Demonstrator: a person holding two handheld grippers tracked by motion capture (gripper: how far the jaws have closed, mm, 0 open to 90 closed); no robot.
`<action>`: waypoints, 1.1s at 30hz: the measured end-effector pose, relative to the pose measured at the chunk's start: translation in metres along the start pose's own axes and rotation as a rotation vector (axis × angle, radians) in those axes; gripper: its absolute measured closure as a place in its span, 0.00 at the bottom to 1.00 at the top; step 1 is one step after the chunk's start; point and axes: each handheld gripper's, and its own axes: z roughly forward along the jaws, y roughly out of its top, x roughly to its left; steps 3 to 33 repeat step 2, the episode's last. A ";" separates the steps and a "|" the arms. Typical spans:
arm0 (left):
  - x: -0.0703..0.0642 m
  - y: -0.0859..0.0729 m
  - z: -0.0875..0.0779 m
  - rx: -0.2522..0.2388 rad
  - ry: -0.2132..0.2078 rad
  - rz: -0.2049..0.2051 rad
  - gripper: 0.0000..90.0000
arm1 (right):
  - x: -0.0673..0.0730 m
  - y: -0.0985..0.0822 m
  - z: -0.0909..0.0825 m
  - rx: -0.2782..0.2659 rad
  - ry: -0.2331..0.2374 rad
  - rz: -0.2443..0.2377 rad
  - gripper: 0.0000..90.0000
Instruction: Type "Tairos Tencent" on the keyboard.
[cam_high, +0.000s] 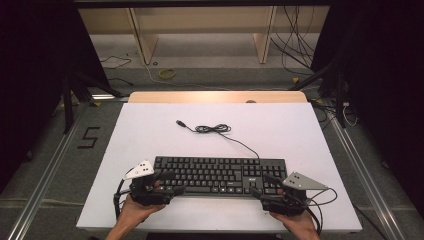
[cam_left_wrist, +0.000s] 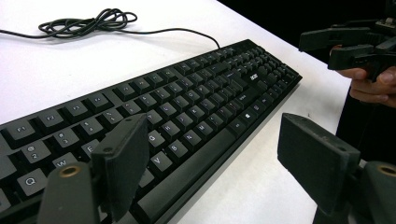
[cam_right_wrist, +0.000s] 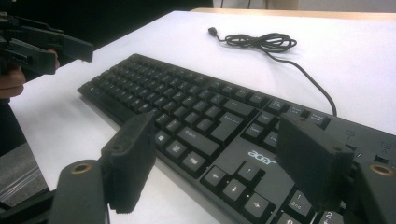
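Left claw (cam_high: 167, 181): jaws wide apart, empty, straddling the front-left edge of the keyboard (cam_high: 220, 174). Keyboard: flat on white table (cam_high: 150, 130), near edge. Right claw (cam_high: 265, 186): open, empty, front-right corner. Advice: grip both ends evenly, level.

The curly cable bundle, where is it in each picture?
High view: the coiled cable lies on the white table top, past the keyboard, about mid-table.
Left gripper view: top left.
Right gripper view: top, right of centre.
Shared landmark: the black keyboard, which the cable runs to.
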 end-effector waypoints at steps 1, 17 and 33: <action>0.000 0.000 0.000 0.000 0.000 -0.002 0.28 | 0.000 0.000 0.000 0.000 -0.001 0.000 0.33; 0.000 0.000 0.000 0.000 0.000 -0.002 0.28 | 0.000 0.000 0.000 0.000 -0.001 0.001 0.33; 0.000 0.000 0.000 0.000 0.000 -0.002 0.28 | 0.000 0.000 0.000 0.000 -0.001 0.001 0.33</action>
